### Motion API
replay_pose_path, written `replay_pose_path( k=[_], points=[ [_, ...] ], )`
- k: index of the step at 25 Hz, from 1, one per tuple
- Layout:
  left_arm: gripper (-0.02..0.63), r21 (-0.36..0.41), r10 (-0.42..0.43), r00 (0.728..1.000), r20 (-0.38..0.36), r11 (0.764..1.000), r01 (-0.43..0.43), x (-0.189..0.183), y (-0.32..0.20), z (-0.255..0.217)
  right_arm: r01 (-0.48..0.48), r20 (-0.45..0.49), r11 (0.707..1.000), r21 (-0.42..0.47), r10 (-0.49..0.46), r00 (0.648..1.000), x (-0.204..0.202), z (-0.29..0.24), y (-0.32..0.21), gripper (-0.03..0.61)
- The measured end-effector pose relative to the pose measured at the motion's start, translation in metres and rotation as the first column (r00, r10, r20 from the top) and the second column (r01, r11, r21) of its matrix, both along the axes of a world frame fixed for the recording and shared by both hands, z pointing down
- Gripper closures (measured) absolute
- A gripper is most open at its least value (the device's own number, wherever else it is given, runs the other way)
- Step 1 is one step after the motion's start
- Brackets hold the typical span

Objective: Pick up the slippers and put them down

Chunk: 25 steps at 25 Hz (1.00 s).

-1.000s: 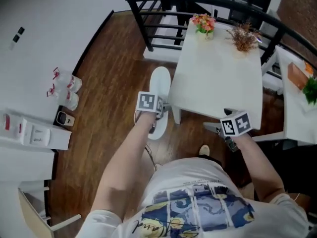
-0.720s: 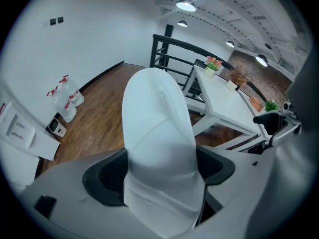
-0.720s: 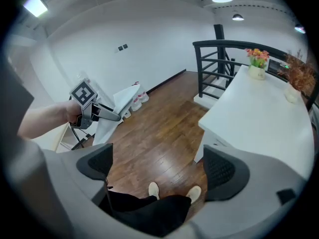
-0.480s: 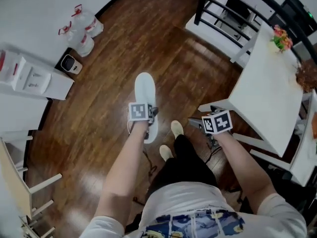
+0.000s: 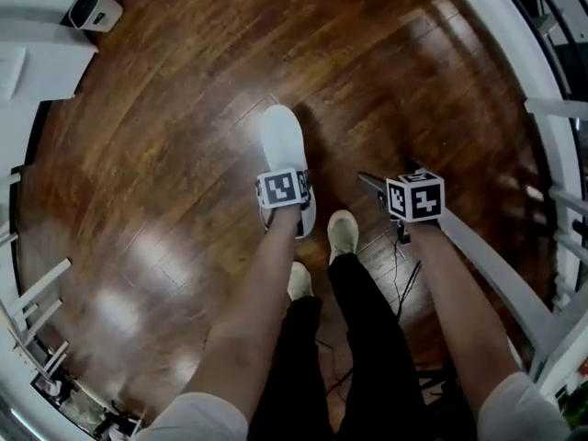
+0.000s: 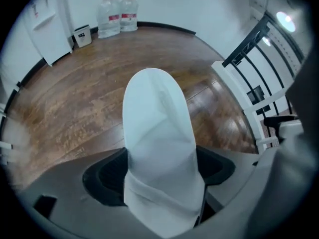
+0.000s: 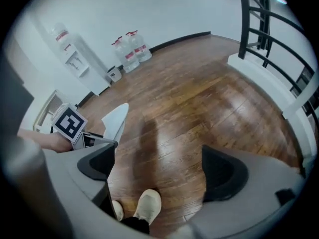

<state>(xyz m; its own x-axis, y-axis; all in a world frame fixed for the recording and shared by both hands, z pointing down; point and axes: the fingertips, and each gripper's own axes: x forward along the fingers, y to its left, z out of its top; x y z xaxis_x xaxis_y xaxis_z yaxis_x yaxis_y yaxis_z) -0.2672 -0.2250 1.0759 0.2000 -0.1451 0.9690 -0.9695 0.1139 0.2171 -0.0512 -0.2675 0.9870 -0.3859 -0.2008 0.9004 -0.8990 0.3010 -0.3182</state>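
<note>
A white slipper (image 5: 280, 141) hangs just above the brown wooden floor (image 5: 165, 154), toe pointing away from me. My left gripper (image 5: 286, 205) is shut on its heel end. In the left gripper view the slipper (image 6: 155, 133) fills the gap between the two dark pads (image 6: 107, 176), and the fabric is pinched where the left gripper (image 6: 159, 176) holds it. My right gripper (image 5: 390, 189) hovers to the right of it, pointing down. In its own view the right gripper (image 7: 159, 168) stands open with only floor between the jaws. I see no second slipper.
The person's two feet in beige shoes (image 5: 342, 235) stand between the grippers, with a thin cable (image 5: 401, 269) on the floor beside them. Water bottles (image 6: 115, 16) and a white dispenser (image 7: 75, 59) line the far wall. A black railing (image 7: 269, 34) and white furniture legs (image 5: 551, 108) stand at the right.
Both grippers have dropped from table height down close to the floor, the left still holding the slipper. The view has tipped down, and the white table has gone from it.
</note>
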Motion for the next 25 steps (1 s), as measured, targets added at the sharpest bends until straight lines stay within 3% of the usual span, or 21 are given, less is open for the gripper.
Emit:
replay_pose_path(
  k=[3,5,11,18,21,25],
  points=[
    [0.195,-0.067,-0.028,0.999,0.029,0.997,0.030,-0.014,-0.002,0.110,0.054,-0.033,0.998,-0.015,-0.055,0.998,-0.005,0.097,-0.023,0.029],
    [0.195,-0.096,-0.030,0.999,0.043,0.995,0.034,-0.020,-0.001,0.159,0.066,-0.037,0.997,-0.036,-0.068,0.997,-0.007,0.147,-0.035,0.029],
    [0.197,-0.077,-0.024,0.999,0.038,0.997,0.027,-0.024,0.005,0.218,0.087,-0.035,0.994,-0.072,-0.090,0.995,-0.022,0.199,-0.042,0.029],
    [0.184,-0.058,0.010,1.000,0.025,0.998,-0.008,-0.023,0.014,0.182,0.087,-0.063,0.991,-0.103,-0.094,0.994,-0.024,0.177,-0.020,0.029],
    [0.184,-0.078,0.030,0.998,0.055,0.997,-0.026,-0.033,0.025,0.145,0.092,-0.084,0.990,-0.111,-0.102,0.991,-0.026,0.146,-0.015,0.029],
    [0.184,-0.063,-0.004,0.998,0.062,0.998,0.008,-0.047,0.033,0.070,0.086,-0.087,0.989,-0.122,-0.097,0.991,-0.033,0.080,-0.001,0.029]
  ],
)
